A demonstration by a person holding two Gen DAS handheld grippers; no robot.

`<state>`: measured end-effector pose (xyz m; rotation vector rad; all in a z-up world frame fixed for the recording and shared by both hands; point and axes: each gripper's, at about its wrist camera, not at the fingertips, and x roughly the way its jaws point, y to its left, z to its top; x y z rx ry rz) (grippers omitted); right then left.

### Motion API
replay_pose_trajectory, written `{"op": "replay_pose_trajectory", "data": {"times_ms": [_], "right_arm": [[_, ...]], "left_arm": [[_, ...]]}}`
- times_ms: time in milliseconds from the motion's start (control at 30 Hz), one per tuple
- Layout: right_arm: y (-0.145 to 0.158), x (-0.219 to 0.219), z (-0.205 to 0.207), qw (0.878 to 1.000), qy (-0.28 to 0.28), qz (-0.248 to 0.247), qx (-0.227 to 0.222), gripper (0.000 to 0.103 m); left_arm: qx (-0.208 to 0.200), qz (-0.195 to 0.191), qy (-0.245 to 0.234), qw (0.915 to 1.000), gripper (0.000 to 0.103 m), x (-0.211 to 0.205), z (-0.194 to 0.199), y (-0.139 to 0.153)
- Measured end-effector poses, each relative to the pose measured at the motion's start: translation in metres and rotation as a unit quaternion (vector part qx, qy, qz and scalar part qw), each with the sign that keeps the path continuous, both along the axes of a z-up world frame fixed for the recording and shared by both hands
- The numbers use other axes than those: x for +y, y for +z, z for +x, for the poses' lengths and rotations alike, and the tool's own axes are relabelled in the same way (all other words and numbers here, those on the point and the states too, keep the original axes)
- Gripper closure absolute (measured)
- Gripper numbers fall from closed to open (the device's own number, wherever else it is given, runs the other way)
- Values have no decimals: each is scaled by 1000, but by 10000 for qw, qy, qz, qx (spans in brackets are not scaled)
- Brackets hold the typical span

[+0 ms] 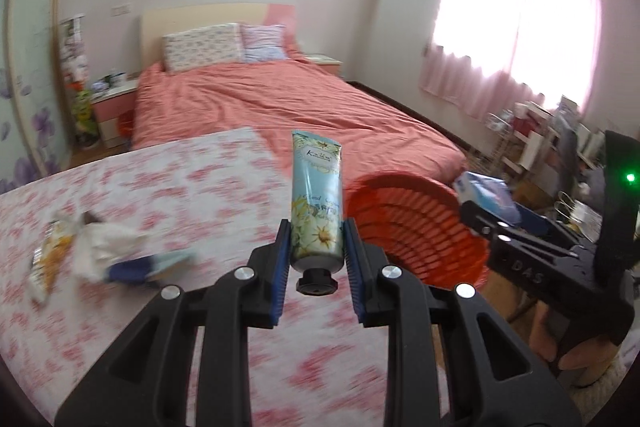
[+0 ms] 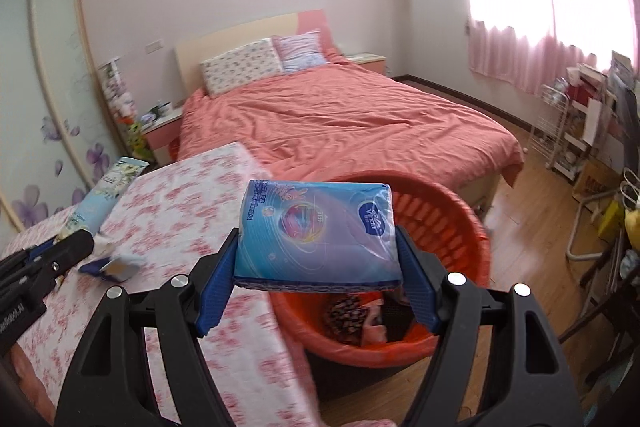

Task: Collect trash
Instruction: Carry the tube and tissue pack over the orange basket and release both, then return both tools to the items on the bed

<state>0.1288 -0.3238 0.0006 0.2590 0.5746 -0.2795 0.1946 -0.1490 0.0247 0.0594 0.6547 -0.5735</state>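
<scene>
Behind the flowery desk (image 1: pixel 168 187) sits a bed (image 1: pixel 288 99) with a pink cover. Low in the middle of the frame, the left gripper (image 1: pixel 316 247) has its fingers squeezed on a tube (image 1: pixel 318 195). The right gripper's (image 2: pixel 316 267) fingers squeeze a blue tissue pack (image 2: pixel 316 231) above the orange basket (image 2: pixel 452 211). Crumpled wrappers (image 1: pixel 80 251) lie at the desk's left.

The left gripper (image 1: pixel 316 247) is matt black plastic with ribbed blue pads and shiny metal pins, clamped on a smooth, slightly glossy plastic tube (image 1: pixel 317 195); the right gripper (image 2: pixel 316 267), of the same make, pinches a tissue pack (image 2: pixel 316 235) in glossy, crinkled film. The basket (image 2: pixel 452 211) is slatted orange plastic, the tablecloth (image 1: pixel 160 179) a matt printed cloth, the floor (image 2: pixel 532 227) sheened wood. The blurred scraps (image 1: pixel 100 251) look like soft crumpled paper and foil wrapper.
</scene>
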Motion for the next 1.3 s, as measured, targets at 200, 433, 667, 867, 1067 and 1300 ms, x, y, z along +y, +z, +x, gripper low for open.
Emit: {"op": "replay_pose_trajectory", "data": {"times_ms": [200,433,667,867,1067,1300], "right_arm": [[-5,-38,6,9992,-347,166,-90,30],[-14,-67,23,9981,-377,446,-199,29],[-32,-66,32,9982,-370,476,38,23],[-42,-51,30,9982,-318,431,263,22],[-44,-16,32,9988,-66,212,433,23],[-51,53,40,9956,666,6,658,23]], "left_arm": [[55,61,-514,9986,77,-69,12,-13],[364,213,-734,9964,75,-120,41,-45],[460,575,-111,9972,43,-98,63,-72],[389,756,231,9961,39,-48,62,-73],[276,894,788,9925,35,25,54,-71],[374,1056,1757,9780,34,127,64,-74]]}}
